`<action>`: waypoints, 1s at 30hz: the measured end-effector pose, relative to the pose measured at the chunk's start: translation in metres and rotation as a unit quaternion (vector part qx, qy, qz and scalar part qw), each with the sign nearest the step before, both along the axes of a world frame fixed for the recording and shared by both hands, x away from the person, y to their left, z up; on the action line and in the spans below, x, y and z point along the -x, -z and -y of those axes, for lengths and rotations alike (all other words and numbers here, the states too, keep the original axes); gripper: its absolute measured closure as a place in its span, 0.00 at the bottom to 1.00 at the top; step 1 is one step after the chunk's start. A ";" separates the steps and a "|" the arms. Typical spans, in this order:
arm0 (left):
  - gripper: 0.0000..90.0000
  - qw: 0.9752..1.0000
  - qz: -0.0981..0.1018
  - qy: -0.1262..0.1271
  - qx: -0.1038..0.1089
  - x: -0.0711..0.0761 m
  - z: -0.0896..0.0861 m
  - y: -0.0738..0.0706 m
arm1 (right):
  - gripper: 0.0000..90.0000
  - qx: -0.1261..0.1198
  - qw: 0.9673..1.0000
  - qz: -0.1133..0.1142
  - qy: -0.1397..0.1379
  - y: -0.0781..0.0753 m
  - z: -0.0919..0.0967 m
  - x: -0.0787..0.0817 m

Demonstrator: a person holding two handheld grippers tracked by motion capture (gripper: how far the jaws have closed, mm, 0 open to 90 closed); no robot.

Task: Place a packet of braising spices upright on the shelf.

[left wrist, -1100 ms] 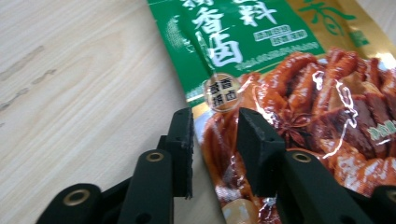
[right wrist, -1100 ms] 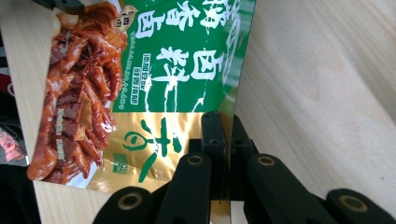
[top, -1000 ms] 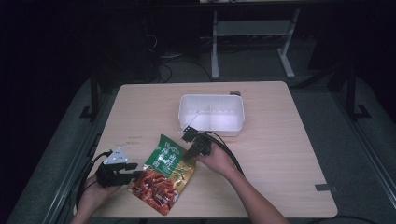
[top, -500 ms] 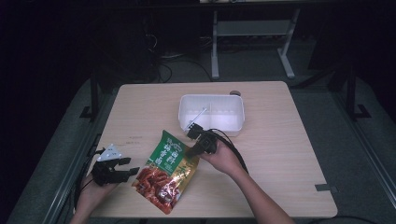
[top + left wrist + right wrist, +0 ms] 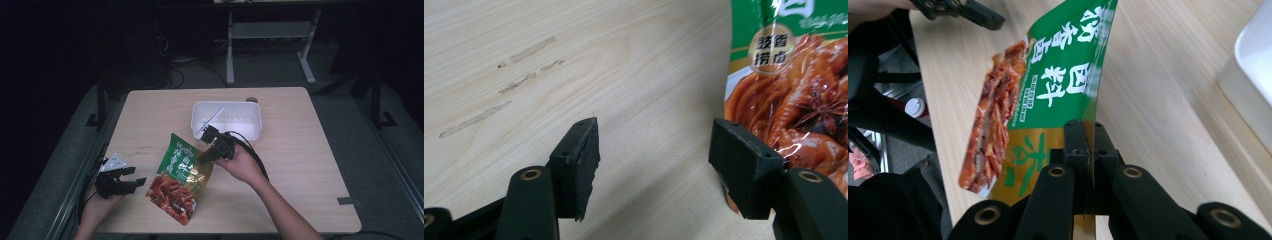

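Near the table's middle, the right gripper is clamped on the edge of the snack bag, lifting that side off the table. The left gripper, jaws spread, sits just beside the bag's lower end. A white tray lies behind.

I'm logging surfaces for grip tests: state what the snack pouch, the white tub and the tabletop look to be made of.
Snack pouch: thin glossy plastic film, likely; it shines and creases where the right gripper pinches it.
White tub: probably moulded plastic, smooth, slightly translucent walls.
Tabletop: pale wood or wood-look laminate; matte grain lines, a few scuffs.
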State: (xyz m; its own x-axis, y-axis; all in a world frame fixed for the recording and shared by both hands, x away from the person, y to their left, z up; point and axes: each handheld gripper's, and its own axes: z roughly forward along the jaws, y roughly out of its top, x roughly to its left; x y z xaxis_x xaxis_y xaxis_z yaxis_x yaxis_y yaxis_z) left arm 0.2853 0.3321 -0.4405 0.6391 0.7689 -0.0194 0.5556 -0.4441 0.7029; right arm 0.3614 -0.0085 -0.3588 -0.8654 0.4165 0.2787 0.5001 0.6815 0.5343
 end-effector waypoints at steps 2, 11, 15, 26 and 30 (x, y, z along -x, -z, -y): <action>0.40 1.000 0.000 -0.003 0.000 0.000 0.000 0.000 | 1.00 -0.002 1.000 0.003 -0.002 -0.006 0.000 0.001; 0.38 1.000 0.002 -0.010 0.003 -0.001 -0.002 0.000 | 1.00 -0.008 1.000 0.028 -0.011 -0.031 -0.002 0.008; 0.38 1.000 0.003 -0.010 0.002 0.000 -0.002 0.000 | 1.00 -0.010 0.999 0.038 -0.020 -0.044 -0.005 0.011; 0.38 1.000 0.004 -0.010 0.002 -0.001 -0.002 0.000 | 1.00 -0.020 0.998 0.054 -0.029 -0.073 -0.006 0.015; 0.38 1.000 0.004 -0.010 0.002 0.000 -0.002 0.000 | 1.00 -0.014 0.997 0.066 -0.027 -0.080 -0.007 0.014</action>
State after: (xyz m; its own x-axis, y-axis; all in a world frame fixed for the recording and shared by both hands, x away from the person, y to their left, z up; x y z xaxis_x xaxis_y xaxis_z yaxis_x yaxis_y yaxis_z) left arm 0.2856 0.3339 -0.4406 0.6235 0.7816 -0.0179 0.5589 -0.4296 0.7093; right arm 0.3472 -0.0017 -0.2788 -0.9160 0.3623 0.1720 0.3876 0.6891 0.6124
